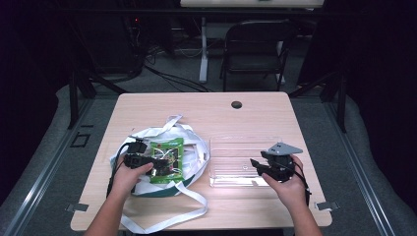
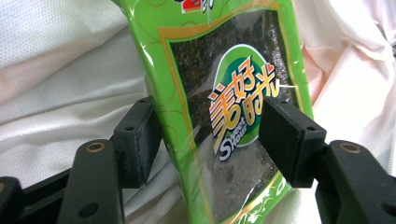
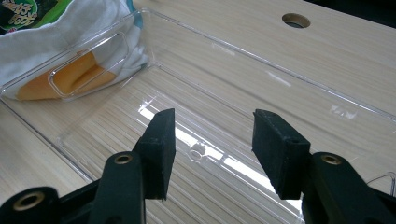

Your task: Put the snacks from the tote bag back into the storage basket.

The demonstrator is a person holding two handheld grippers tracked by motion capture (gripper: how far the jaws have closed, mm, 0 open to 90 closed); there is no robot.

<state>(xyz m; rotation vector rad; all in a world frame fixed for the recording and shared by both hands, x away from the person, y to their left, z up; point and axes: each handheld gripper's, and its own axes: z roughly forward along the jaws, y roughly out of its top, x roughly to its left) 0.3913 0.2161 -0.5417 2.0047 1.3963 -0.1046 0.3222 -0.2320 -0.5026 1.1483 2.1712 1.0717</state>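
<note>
The green seaweed snack packet (image 2: 224, 107) lies on a white cloth bag (image 1: 192, 142) at the counter's (image 1: 255, 118) left side. The left hand-held gripper (image 2: 210, 140) straddles it, jaws apart on either edge. It looks light, crinkly, slick and brittle inside, so pinch gently near an edge. The right hand-held gripper (image 3: 212, 149) hovers, jaws apart, over the clear tray (image 3: 327, 93).

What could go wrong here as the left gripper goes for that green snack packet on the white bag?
The left gripper straddles the green packet with its jaws open; the glossy film may slip out as they close. The white bag lies right under it, so a jaw could pinch fabric too and drag the bag's long straps along.
</note>
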